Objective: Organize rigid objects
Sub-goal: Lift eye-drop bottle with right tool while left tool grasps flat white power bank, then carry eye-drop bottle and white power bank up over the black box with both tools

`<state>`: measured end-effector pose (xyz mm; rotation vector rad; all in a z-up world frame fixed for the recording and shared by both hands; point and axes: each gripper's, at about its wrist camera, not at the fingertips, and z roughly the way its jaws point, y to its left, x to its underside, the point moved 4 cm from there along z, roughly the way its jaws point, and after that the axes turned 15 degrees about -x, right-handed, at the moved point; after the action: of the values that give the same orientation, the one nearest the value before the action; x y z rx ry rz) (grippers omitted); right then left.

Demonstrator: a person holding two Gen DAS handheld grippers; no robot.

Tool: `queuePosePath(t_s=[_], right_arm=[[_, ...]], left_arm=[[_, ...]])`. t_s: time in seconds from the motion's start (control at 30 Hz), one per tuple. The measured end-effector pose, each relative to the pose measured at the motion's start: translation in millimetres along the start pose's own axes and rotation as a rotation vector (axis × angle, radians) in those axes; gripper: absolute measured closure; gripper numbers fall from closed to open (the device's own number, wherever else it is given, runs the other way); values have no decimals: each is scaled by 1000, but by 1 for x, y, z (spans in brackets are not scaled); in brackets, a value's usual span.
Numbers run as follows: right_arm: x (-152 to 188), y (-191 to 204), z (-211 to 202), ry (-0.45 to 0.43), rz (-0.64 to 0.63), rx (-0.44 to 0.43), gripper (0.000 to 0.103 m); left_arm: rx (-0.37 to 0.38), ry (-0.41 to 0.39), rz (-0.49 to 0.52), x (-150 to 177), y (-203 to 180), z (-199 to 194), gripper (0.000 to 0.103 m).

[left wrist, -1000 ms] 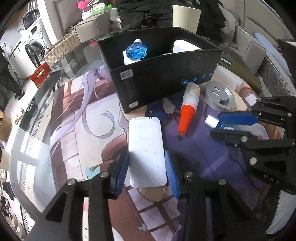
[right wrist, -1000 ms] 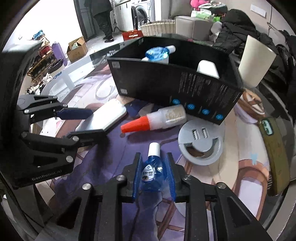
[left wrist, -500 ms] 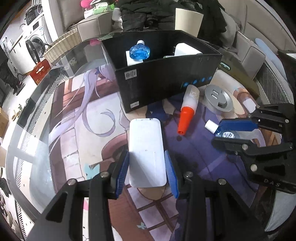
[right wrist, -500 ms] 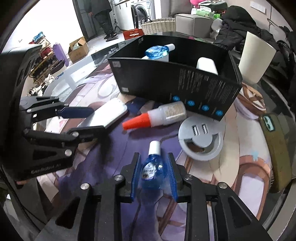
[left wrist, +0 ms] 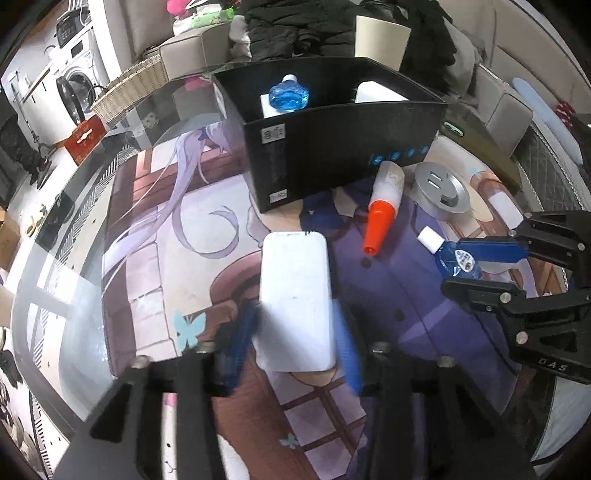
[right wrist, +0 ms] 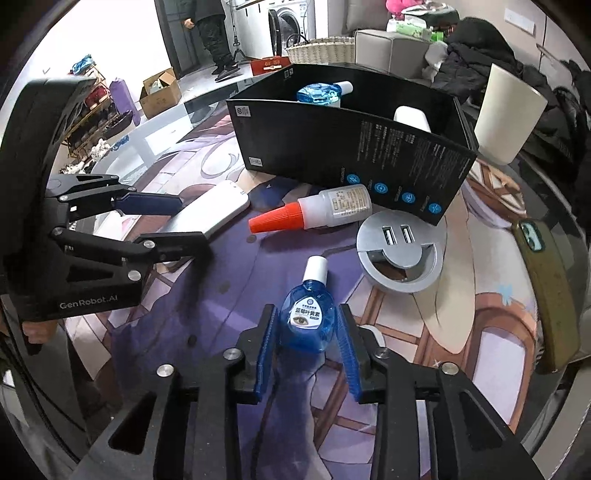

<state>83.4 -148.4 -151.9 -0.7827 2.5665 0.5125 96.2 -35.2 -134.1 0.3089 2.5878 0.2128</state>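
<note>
My left gripper [left wrist: 295, 343] is shut on the near end of a flat white slab-shaped device [left wrist: 295, 280]. The right wrist view shows the same gripper [right wrist: 184, 221] holding that device [right wrist: 218, 206] low over the printed mat. My right gripper [right wrist: 306, 328] is shut on a small blue eye-drop bottle [right wrist: 308, 317] with a white cap, its label facing the camera. The left wrist view also shows the right gripper [left wrist: 456, 266] and the bottle [left wrist: 458, 264]. Behind stands an open black box [left wrist: 332, 158] holding another blue bottle [left wrist: 289, 96] and a white object [left wrist: 376, 94].
A glue bottle with an orange cap [right wrist: 314, 216] lies in front of the box, and a round grey USB hub [right wrist: 400, 251] lies beside it. A cream cup [right wrist: 506, 114] stands at the back right, and a phone in an olive case [right wrist: 546, 288] lies at the right edge. A person [right wrist: 210, 29] stands far behind.
The blue bottle now sits a little further out between the right pads, with its label turned towards the camera. The left grip on the white device looks the same.
</note>
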Motion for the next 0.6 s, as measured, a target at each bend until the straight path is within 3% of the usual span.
queuePosePath(t_s=[0.17, 0.33, 0.47, 0.6], right_arm=[[-2, 3, -6, -35, -9, 6, 73], [-10, 6, -24, -113, -17, 1, 73], [-16, 15, -45, -224, -54, -5, 73], [-27, 33, -82, -413, -132, 51, 73]], left_arm=[[6, -7, -1, -2, -1, -2, 66], [7, -79, -6, -6, -3, -18, 66], [-11, -198, -18, -12, 0, -42, 66], [-58, -369, -53, -18, 11, -76, 66]])
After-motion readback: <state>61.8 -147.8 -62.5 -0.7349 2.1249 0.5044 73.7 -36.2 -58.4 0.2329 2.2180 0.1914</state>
